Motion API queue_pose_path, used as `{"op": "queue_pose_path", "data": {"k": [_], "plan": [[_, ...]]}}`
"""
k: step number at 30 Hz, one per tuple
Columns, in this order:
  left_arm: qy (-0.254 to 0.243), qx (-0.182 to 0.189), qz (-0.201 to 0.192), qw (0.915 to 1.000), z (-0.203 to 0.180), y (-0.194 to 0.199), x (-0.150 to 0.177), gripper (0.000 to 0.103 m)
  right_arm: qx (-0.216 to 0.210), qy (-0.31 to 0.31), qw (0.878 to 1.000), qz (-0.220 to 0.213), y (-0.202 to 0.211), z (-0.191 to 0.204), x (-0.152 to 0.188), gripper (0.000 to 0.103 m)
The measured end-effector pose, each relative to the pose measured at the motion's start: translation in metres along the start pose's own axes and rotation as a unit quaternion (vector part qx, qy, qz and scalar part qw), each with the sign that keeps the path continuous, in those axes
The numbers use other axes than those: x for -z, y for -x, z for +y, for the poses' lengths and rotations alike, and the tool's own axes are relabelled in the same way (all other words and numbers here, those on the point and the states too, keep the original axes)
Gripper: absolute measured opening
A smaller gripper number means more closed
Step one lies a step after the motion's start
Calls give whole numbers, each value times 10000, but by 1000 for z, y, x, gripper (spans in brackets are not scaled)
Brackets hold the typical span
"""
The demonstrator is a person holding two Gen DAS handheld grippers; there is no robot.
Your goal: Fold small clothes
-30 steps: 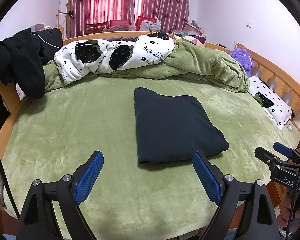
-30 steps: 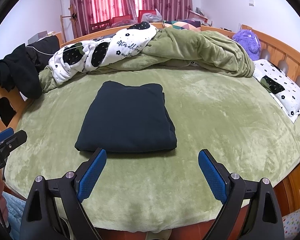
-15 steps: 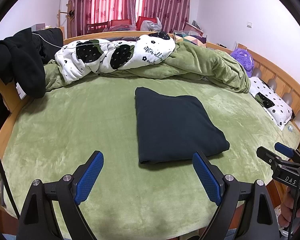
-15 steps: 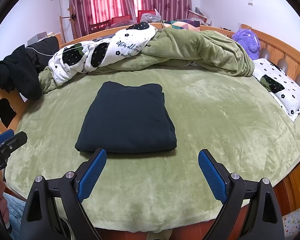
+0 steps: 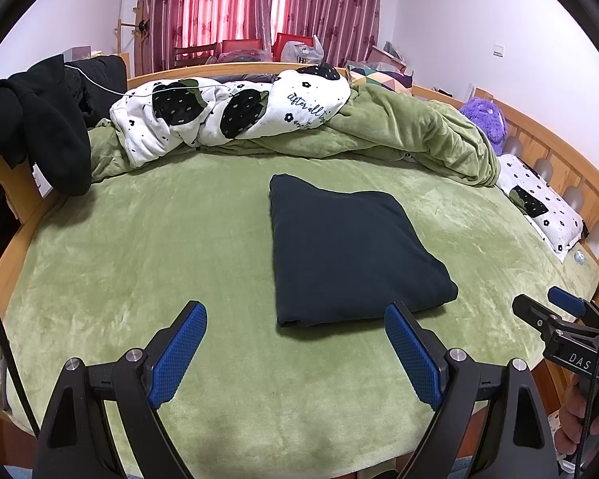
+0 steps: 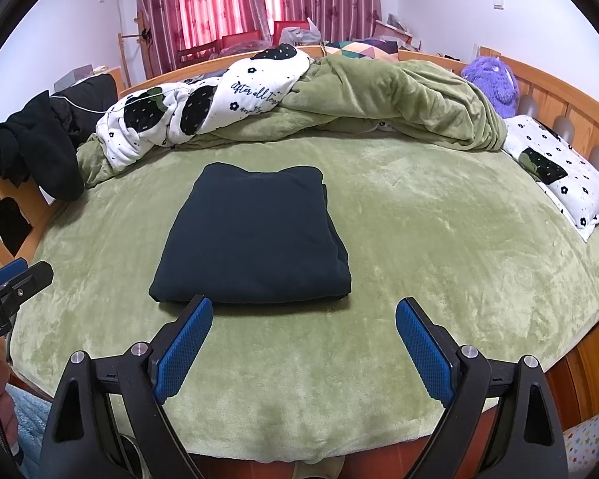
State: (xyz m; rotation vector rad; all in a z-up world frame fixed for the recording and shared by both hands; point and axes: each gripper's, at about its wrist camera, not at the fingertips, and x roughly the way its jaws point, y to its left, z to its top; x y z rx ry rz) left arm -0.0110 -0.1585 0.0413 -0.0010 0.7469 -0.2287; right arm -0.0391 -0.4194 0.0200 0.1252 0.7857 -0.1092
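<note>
Step in hand: the fold appears complete. The dark garment [image 5: 351, 251] lies as a flat, squared packet on the bed [image 5: 159, 247], near its middle, with nothing touching it. In the right wrist view it sits at 12 o'clock, just beyond the tips of the tongs; in the left wrist view it sits at about 1 o'clock.

Tongs: the left tongs [image 5: 295, 343] stand wide open and empty, held above the near edge of the bed. The right tongs [image 6: 304, 343] are likewise wide open and empty. Neither pad touches cloth.

Next move, as judged: either leave the packet as finished or set it aside and fetch another piece. No other small garment lies on the open part of the bed. Lifting the packet would call for a pinch at both near corners to keep the layers together.

Materials and shapes: the garment is a soft, matt, navy-black knit, several layers thick, with stacked edges visible at its 3 o'clock side. The bed cover is a plush green fleece with a short nap. A rumpled green quilt [image 6: 399, 99] and a white printed blanket [image 6: 203, 111] lie heaped at 12 o'clock. The pads of the tongs are blue and dimpled.
</note>
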Motion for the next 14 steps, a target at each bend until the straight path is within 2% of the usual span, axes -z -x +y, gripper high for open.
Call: {"op": "queue_pose_path", "data": {"k": [14], "plan": [[-17,17,-4,10000,-1,1,0,91,-25,-25,10000,-16,0,-2,2,92]]}}
